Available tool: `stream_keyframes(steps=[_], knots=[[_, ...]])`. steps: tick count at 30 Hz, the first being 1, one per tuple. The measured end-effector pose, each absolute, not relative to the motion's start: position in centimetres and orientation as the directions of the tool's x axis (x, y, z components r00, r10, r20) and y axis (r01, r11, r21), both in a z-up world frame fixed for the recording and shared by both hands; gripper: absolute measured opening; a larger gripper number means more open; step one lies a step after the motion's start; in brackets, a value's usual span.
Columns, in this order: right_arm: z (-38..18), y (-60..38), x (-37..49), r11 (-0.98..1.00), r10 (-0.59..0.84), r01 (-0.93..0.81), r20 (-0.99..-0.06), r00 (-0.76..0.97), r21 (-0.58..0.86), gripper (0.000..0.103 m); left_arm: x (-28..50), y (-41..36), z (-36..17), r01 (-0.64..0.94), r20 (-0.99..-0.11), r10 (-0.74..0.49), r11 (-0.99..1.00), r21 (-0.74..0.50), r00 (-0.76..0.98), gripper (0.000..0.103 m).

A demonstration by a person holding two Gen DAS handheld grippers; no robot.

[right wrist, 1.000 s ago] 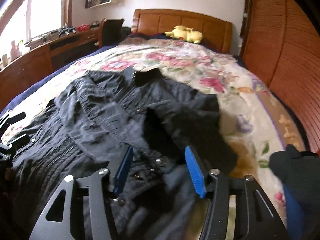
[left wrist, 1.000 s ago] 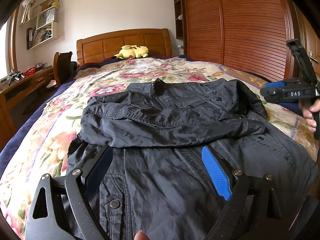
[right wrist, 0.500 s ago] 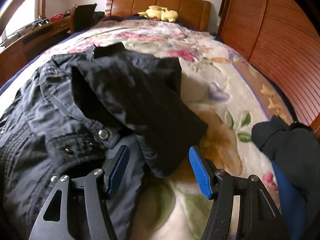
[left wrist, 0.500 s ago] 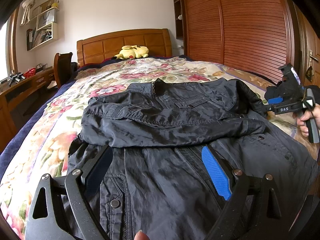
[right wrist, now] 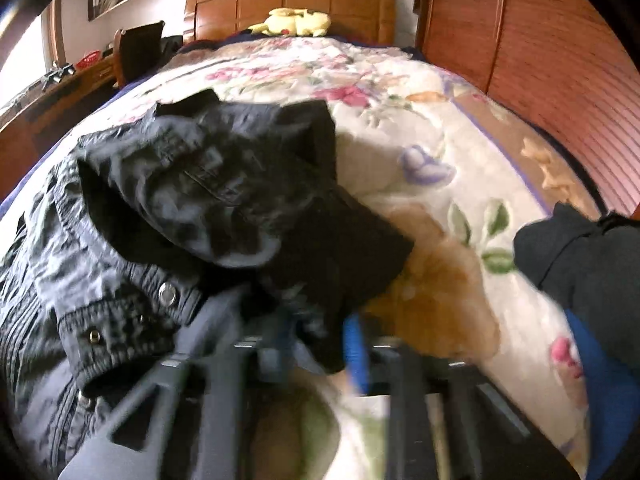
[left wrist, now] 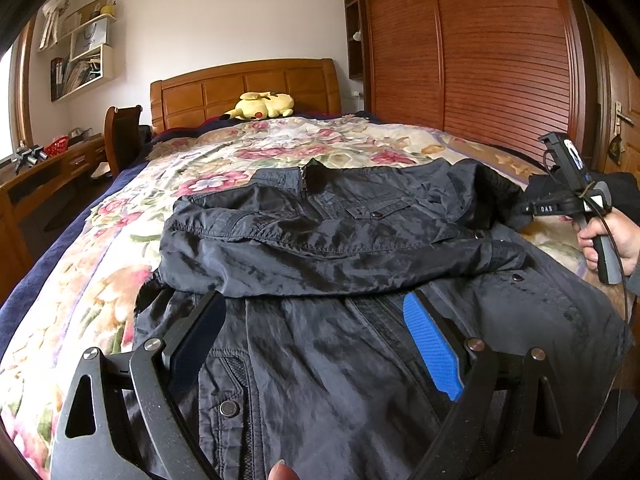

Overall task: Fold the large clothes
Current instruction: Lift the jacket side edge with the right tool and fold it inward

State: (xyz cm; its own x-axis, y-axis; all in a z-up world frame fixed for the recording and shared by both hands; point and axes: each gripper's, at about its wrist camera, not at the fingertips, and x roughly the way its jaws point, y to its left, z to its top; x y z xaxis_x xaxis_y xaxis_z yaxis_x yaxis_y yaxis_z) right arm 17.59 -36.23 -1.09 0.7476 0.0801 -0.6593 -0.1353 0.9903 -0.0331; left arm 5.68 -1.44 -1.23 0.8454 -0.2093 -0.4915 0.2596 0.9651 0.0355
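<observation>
Spread over the floral quilted bedspread (left wrist: pixel 280 148) lies one dark grey nylon jacket (left wrist: pixel 344 248), one sleeve already folded across its chest. Nearest, the left gripper (left wrist: pixel 316 332) hovers above the hem, jaws wide apart, empty. A second ago the right gripper (right wrist: pixel 320 344) was open; now it is closing on the black sleeve cuff (right wrist: pixel 332 272), so the second sleeve fold can begin. Farthest sits one yellow plush toy (left wrist: pixel 262 105).

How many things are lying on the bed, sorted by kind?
Black jackets: 1
Yellow plush toys: 1
Other dark clothes at the bed's right edge: 1
Total: 3
</observation>
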Motion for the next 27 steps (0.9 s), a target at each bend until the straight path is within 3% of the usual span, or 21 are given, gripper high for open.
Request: stream_keyframes(steps=[7, 20, 27], knots=[[4.3, -34.6, 16.3, 0.995, 0.017, -0.068, -0.534, 0.845, -0.075, 0.008, 5.4, -0.6, -0.6, 0.258, -0.478, -0.218, 0.966, 0.018, 0.851, 0.091], [9.7, -21.1, 10.6, 0.939, 0.234, -0.308, -0.374, 0.897, -0.152, 0.008, 4.8, 2.1, 0.0, 0.216, -0.456, -0.19, 0.976, 0.004, 0.869, 0.091], [10.5, -16.7, 7.7, 0.89, 0.335, -0.417, -0.354, 0.873, -0.186, 0.008, 4.7, 3.4, 0.3, 0.197, -0.447, -0.179, 0.98, -0.007, 0.877, 0.091]])
